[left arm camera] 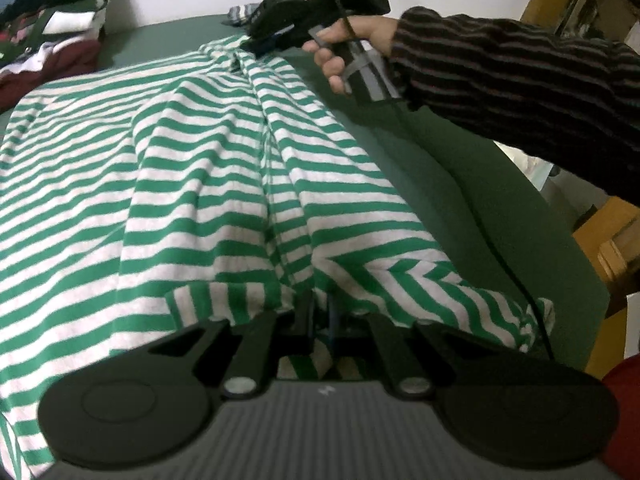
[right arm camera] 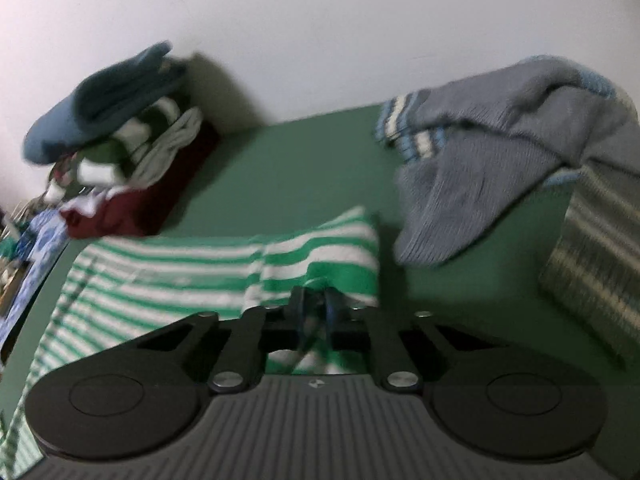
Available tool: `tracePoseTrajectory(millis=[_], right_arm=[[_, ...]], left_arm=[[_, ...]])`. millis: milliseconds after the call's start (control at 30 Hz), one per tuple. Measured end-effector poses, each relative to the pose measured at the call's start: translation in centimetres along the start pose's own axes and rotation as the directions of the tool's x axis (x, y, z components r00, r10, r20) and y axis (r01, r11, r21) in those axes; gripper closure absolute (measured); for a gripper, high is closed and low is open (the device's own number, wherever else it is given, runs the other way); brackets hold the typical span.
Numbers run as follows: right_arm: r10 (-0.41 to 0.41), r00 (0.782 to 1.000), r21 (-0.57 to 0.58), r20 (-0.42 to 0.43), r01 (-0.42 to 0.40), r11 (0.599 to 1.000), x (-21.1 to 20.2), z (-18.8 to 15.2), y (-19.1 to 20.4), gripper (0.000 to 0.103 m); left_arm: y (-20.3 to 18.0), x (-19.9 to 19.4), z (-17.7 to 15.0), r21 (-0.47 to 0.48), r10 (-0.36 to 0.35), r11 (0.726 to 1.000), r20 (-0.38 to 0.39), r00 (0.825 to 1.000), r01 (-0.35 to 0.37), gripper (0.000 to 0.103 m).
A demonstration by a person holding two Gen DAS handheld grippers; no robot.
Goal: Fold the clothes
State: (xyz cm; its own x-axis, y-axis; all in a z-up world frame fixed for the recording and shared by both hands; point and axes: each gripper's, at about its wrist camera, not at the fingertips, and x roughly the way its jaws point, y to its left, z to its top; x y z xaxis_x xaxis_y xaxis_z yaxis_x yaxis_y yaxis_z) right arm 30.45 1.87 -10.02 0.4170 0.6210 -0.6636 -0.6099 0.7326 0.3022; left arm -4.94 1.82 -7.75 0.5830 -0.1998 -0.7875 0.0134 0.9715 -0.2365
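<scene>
Shirt: green-and-white striped shirt (left arm camera: 208, 168), spread over the green counter (left arm camera: 460, 184), gathered into long ridges between the two tongs.
Handling: judged light, soft and limp; it sags and bunches wherever unsupported, so an edge or corner gives the best hold.
Left tongs (left arm camera: 320, 312): closed on a bunched edge of the shirt.
Right tongs (right arm camera: 316, 300): pinching the shirt's opposite end.
Hand (left arm camera: 352, 44): grips the right tool's handle.
Beside the shirt: pile of clothes (right arm camera: 120, 140) at its far side; grey sweater (right arm camera: 500, 152) lies apart from it.
</scene>
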Motion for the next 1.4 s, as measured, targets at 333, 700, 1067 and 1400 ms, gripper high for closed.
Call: tracePoseTrajectory(millis=[333, 700, 1067, 1400], right_arm=[[0.093, 0.995, -0.025, -0.03, -0.093, 0.995, -0.8, 0.3, 1.7, 0.087], [0.089, 0.996, -0.002, -0.01, -0.089, 0.996, -5.7, -1.7, 1.9, 0.06], [0.077, 0.961, -0.005, -0.265, -0.081, 0.997, -27.4, -18.3, 2.6, 0.055], [0.087, 0.975, 0.275, -0.206, -0.028, 0.961, -29.3, -25.8, 3.0, 0.043]], left_arm=[[0.1, -0.2, -0.3, -0.035, -0.009, 0.999, 0.005, 1.0, 0.009, 0.101], [0.4, -0.1, 0.2, -0.009, -0.011, 1.0, 0.014, 1.0, 0.011, 0.091], [2.6, -3.1, -0.4, 0.093, -0.021, 0.996, 0.058, 0.998, 0.016, 0.075], [2.5, -2.6, -2.0, 0.102, -0.048, 0.994, -0.014, 0.999, 0.05, 0.075]])
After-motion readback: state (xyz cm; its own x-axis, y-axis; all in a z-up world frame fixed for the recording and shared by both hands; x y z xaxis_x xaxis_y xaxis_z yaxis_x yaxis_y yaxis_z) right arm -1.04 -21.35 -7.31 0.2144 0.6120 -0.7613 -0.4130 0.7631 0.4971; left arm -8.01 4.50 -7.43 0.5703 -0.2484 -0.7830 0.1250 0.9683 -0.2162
